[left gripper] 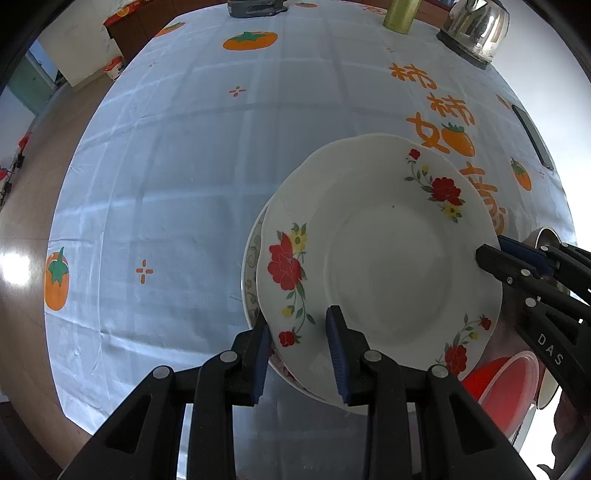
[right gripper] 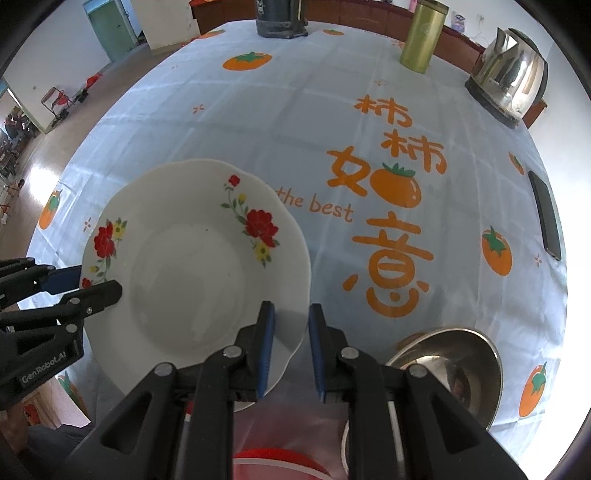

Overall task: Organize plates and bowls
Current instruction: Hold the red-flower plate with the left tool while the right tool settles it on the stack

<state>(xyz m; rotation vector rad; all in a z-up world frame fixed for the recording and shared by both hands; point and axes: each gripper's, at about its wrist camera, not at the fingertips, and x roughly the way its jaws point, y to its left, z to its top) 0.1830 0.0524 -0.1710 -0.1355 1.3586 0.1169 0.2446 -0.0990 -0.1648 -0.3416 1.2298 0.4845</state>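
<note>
A white floral plate (left gripper: 384, 254) (right gripper: 192, 266) lies on top of other plates, one with a grey-patterned rim (left gripper: 252, 258) that peeks out at the left. My left gripper (left gripper: 298, 318) straddles the near rim, one blue pad inside the plate and one outside against the stacked edges. It appears shut on that rim. In the right wrist view it (right gripper: 96, 285) clamps the plate's left edge. My right gripper (right gripper: 291, 308) pinches the plate's right rim, and in the left wrist view it (left gripper: 492, 255) bites that same edge. Both grippers point steeply down.
A steel bowl (right gripper: 454, 363) sits near the right gripper. A red bowl under a clear lid (left gripper: 508, 387) is below the plate's right side. A kettle (right gripper: 511, 79), a green flask (right gripper: 423, 38), a dark phone (right gripper: 546, 219) and a dark appliance (right gripper: 280, 18) stand around the persimmon-print tablecloth (right gripper: 258, 122).
</note>
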